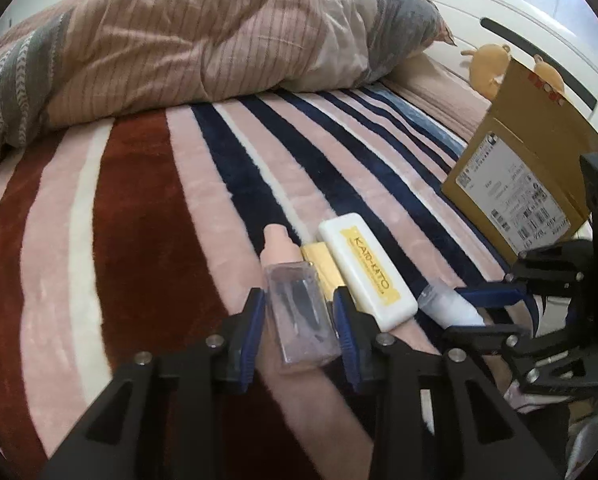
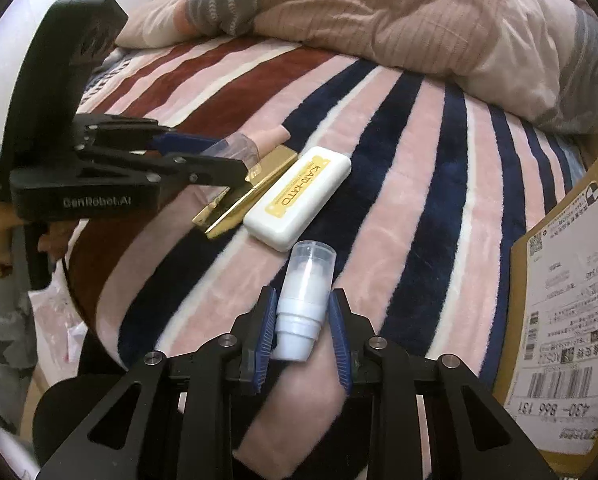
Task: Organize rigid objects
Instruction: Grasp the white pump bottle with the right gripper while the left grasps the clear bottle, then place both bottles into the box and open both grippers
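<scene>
A row of items lies on the striped blanket (image 1: 139, 208): a pink bottle with a clear cap (image 1: 295, 300), a flat gold case (image 1: 323, 268), a white box with a yellow label (image 1: 365, 268) and a white pump bottle with a clear cap (image 1: 447, 306). My left gripper (image 1: 299, 300) has its blue pads on both sides of the pink bottle's clear cap, touching it. My right gripper (image 2: 303, 316) straddles the white pump bottle (image 2: 305, 304), with small gaps at its pads. The left gripper (image 2: 219, 160) also shows in the right wrist view, beside the gold case (image 2: 247, 192) and the white box (image 2: 299, 196).
A cardboard box with a shipping label (image 1: 515, 184) stands at the right, also in the right wrist view (image 2: 563, 320). A crumpled duvet (image 1: 203, 40) fills the back of the bed. A yellow plush toy (image 1: 487, 68) sits by the headboard.
</scene>
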The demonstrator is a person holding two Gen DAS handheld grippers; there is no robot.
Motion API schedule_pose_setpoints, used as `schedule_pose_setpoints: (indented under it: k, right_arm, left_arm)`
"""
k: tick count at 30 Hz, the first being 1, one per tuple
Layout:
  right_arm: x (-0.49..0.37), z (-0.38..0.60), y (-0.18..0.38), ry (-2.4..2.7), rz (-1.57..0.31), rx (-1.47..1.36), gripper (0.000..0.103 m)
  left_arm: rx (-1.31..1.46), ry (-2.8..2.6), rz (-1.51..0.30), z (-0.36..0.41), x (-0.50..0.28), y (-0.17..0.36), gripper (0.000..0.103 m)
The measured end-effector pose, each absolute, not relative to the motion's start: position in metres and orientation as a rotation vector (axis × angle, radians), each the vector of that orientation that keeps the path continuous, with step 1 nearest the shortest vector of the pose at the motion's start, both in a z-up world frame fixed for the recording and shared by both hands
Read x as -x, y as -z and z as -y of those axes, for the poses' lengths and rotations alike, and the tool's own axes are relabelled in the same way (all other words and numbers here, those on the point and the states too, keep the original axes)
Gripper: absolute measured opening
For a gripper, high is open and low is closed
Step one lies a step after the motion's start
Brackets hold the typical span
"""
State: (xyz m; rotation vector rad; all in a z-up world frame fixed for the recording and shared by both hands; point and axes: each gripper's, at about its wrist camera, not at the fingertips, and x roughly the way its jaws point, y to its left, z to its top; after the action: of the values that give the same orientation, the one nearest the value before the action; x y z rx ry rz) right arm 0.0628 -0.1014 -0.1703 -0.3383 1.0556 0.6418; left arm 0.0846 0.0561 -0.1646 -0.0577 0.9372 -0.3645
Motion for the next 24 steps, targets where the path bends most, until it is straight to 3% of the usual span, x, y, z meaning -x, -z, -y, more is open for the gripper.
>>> schedule_pose_setpoints:
  k: [6, 9, 17, 24]
  right_arm:
    - [-0.067, 0.094, 0.178, -0.632, -1.032, 0.338, 0.021]
    - [-0.068, 0.096, 0.178, -0.633, -1.025, 0.331, 0.021]
    - [-0.069, 0.095, 0.177, -0.637, -1.017, 0.328, 0.02]
    - [-0.059, 0.099, 0.148, -0.671, -0.949, 0.308, 0.02]
  left_arm:
    - [0.027, 0.333, -0.937, -0.056, -0.083, 0.165, 0.031]
    - [-0.006, 0.32, -0.95, -0.058, -0.08, 0.165, 0.024]
    - [-0.006, 0.284, -0.95, -0.059, -0.076, 0.176, 0.024]
    - [-0.022, 0.263, -0.872, -0.06, -0.063, 0.136, 0.023]
